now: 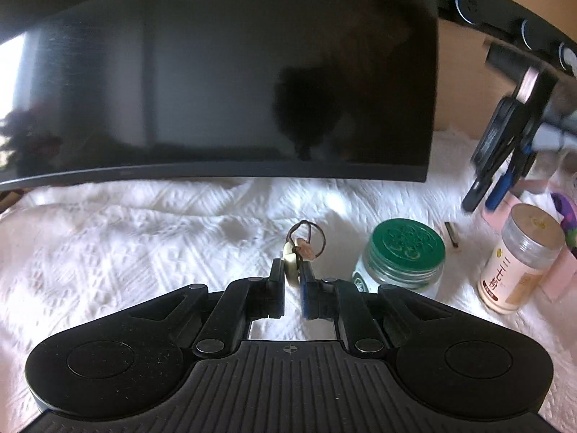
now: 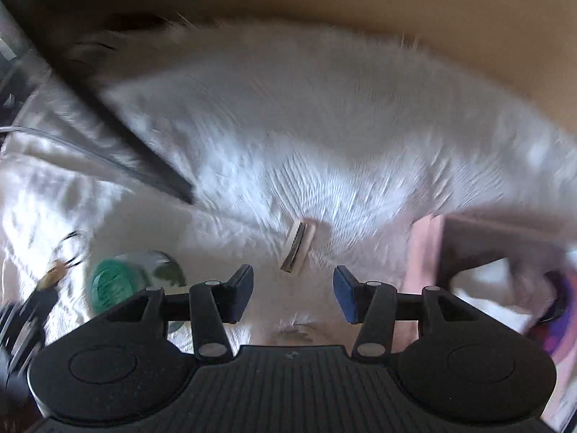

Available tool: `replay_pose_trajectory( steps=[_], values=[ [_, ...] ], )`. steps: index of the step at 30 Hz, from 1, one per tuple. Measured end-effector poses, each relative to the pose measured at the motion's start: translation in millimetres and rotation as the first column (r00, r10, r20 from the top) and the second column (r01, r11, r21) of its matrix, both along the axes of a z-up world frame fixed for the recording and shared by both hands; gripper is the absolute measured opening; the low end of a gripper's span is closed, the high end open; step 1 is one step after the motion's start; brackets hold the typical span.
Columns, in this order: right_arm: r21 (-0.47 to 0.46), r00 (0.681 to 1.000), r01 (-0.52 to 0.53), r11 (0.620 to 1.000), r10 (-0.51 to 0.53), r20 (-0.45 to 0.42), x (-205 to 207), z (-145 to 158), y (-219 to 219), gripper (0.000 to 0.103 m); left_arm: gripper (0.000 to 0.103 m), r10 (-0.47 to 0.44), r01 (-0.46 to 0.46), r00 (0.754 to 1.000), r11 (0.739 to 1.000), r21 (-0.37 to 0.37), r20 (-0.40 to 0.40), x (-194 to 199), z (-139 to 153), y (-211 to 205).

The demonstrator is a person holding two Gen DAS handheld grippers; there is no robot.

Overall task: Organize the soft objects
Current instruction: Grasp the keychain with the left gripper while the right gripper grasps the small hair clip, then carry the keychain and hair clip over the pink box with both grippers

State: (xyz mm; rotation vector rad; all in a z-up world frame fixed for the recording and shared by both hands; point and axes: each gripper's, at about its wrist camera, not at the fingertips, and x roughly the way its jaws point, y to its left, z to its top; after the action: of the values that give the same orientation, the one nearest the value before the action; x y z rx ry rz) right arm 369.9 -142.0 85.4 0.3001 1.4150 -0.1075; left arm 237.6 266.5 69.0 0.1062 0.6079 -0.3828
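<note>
Over the white textured cloth (image 1: 126, 245), left gripper (image 1: 291, 278) pinches the hair tie (image 1: 301, 249); lift it gently. Right gripper (image 2: 292, 288) hangs open, empty.

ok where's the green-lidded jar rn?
Left wrist view: green-lidded jar stands on the white cloth, right of the left gripper, left of the tall bottle.
</note>
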Motion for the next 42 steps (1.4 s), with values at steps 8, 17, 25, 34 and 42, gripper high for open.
replay_pose_trajectory(
  steps=[8, 17, 25, 34, 42],
  values=[
    [-0.035, 0.99, -0.065, 0.997, 0.061, -0.127, 40, -54, 8, 0.034, 0.011, 0.101, -0.102, 0.993, 0.994, -0.032, -0.055, -10, -12, 9],
    [0.012, 0.993, -0.115, 0.993, 0.116, -0.025, 28, -29, 6, 0.013, 0.011, 0.175, -0.177, 0.984, 0.982, -0.063, -0.038, -16, 0, 22],
    [0.101, 0.959, -0.159, 0.982, 0.129, 0.254, -38, 80, 11, 0.013, 0.011, 0.105, -0.1, 0.991, 0.993, -0.068, 0.078, -20, 58, -2],
    [0.085, 0.862, -0.196, 0.977, 0.131, 0.489, -132, 175, 8, 0.013, 0.011, -0.039, 0.048, 0.992, 0.996, -0.069, 0.121, -30, 95, -69],
    [0.025, 0.824, -0.126, 0.992, 0.091, 0.559, -207, 192, -26, 0.013, 0.011, -0.194, 0.206, 0.976, 0.969, -0.134, 0.096, -37, 98, -143]
  ],
)
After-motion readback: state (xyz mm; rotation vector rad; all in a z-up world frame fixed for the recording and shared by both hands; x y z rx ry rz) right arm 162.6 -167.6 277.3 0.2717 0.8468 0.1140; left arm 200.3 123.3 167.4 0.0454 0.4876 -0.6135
